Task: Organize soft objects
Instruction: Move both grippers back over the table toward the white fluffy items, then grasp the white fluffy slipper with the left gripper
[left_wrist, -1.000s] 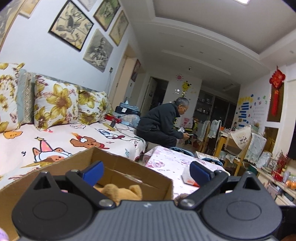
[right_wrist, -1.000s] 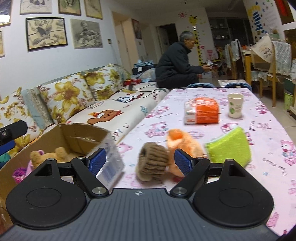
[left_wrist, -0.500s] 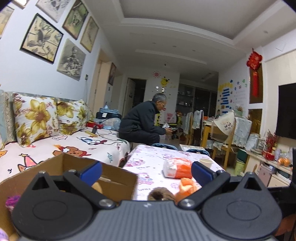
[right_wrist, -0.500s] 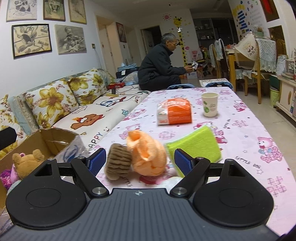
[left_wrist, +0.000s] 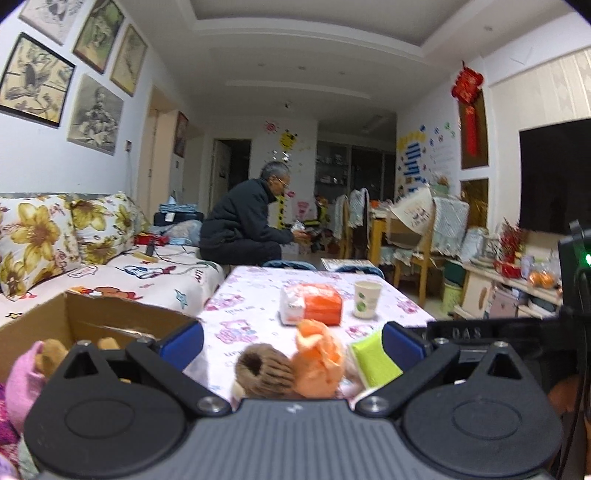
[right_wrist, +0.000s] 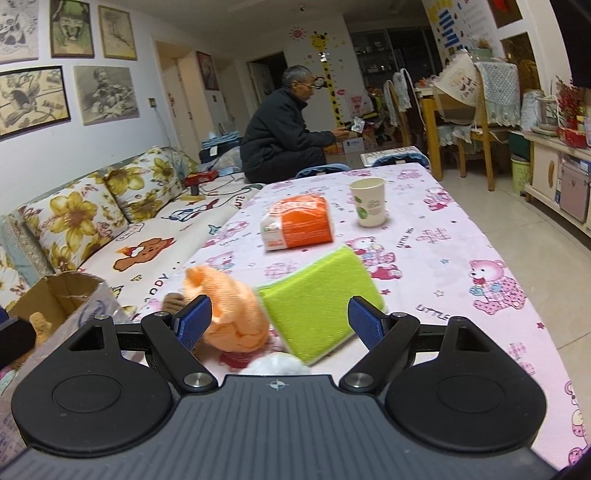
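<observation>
On the pink bear-print tablecloth (right_wrist: 461, 236) lie a green sponge cloth (right_wrist: 321, 299), an orange plush (right_wrist: 232, 306) and a brown knitted piece (left_wrist: 264, 371); something white and fluffy (right_wrist: 275, 365) shows just past the right gripper's body. My right gripper (right_wrist: 280, 321) is open, its fingers straddling the orange plush and the green cloth, holding nothing. My left gripper (left_wrist: 291, 341) is open and empty, facing the brown piece and the orange plush (left_wrist: 317, 363). A cardboard box (left_wrist: 110, 314) at the left holds a tan plush (left_wrist: 51, 350) and pink fabric (left_wrist: 22, 384).
An orange tissue pack (right_wrist: 299, 223) and a paper cup (right_wrist: 367, 201) stand farther back on the table. A sofa with flowered cushions (right_wrist: 74, 218) runs along the left. A person in a dark jacket (right_wrist: 284, 129) crouches beyond the table; chairs (right_wrist: 465, 118) stand at the right.
The left gripper has swung right from the box toward the table's soft items. The right gripper has moved right, from around the brown piece to around the orange plush and green cloth.
</observation>
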